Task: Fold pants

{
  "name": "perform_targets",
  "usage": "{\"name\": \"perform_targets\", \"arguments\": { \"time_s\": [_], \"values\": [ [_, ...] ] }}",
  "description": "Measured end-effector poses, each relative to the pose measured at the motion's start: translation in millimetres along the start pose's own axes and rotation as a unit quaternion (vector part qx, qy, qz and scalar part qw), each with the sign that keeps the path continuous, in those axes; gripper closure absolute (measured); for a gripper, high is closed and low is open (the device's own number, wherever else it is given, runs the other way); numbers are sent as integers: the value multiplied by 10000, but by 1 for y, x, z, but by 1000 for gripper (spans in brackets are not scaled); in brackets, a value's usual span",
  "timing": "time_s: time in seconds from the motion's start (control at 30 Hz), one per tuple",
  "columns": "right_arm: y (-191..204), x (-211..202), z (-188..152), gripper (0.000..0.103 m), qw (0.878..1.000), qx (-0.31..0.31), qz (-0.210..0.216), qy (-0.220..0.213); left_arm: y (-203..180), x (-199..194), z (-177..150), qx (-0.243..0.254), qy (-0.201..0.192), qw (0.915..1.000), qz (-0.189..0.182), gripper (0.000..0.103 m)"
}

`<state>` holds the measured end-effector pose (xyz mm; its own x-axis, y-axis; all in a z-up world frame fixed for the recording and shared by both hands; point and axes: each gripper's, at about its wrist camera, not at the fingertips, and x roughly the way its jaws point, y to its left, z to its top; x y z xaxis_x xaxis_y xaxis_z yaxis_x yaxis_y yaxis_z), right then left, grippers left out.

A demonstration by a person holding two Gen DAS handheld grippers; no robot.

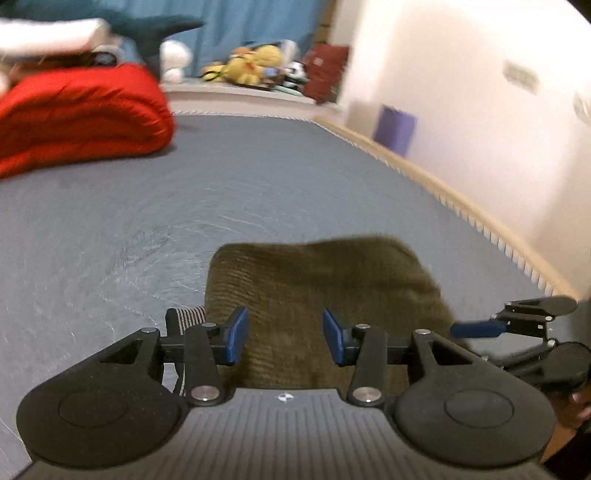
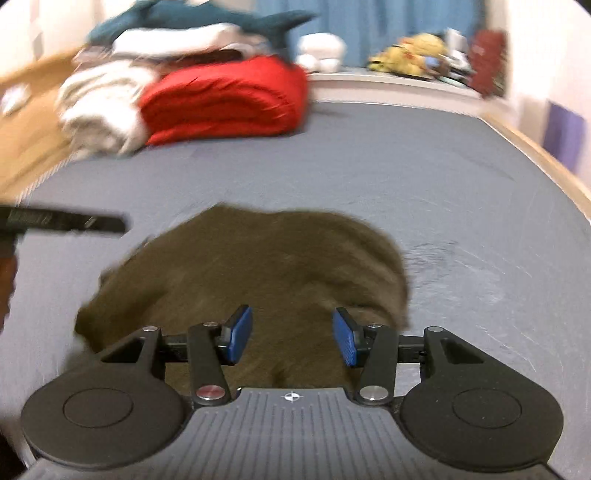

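Folded brown pants (image 2: 251,273) on grey bed (image 2: 424,177), long axis unclear, both grippers' jaws apart, empty

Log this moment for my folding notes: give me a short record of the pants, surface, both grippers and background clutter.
pants: olive-brown pants, bunched in a compact heap, ribbed fabric
surface: grey bed sheet
left gripper: left gripper above the pants, fingers apart, nothing pinched
right gripper: right gripper above the pants, fingers apart, nothing pinched
background: folded red quilt, white bedding, shark plush, yellow plush toys
image quality: motion-blurred
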<state>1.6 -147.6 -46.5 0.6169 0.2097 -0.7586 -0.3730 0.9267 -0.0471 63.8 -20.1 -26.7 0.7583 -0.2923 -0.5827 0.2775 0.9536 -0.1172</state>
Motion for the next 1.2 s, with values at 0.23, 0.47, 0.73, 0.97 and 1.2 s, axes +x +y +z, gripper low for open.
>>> {"name": "perform_targets", "arguments": {
  "time_s": [0.23, 0.47, 0.73, 0.97, 1.2],
  "values": [
    [56, 29, -43, 57, 9860, -1479, -381, 666, -10, 37, -49, 1281, 1410, 9816, 154, 62],
    [36, 23, -19, 59, 9914, -826, 92, 1013, -12, 32, -54, 1423, 1447, 9792, 96, 62],
    [-53, -4, 47, 37, 9946, 897, -109, -507, -14, 16, -43, 1194, 1213, 9851, 236, 57],
    [-129, 53, 16, 27, 9608, 2769, -109, -98, -23, 12, -31, 843, 762, 9934, 141, 53],
    [-161, 97, -12, 12, 9248, 3721, 510, 613, -36, 34, -35, 965, 1056, 9896, -159, 53]
  ]
}}
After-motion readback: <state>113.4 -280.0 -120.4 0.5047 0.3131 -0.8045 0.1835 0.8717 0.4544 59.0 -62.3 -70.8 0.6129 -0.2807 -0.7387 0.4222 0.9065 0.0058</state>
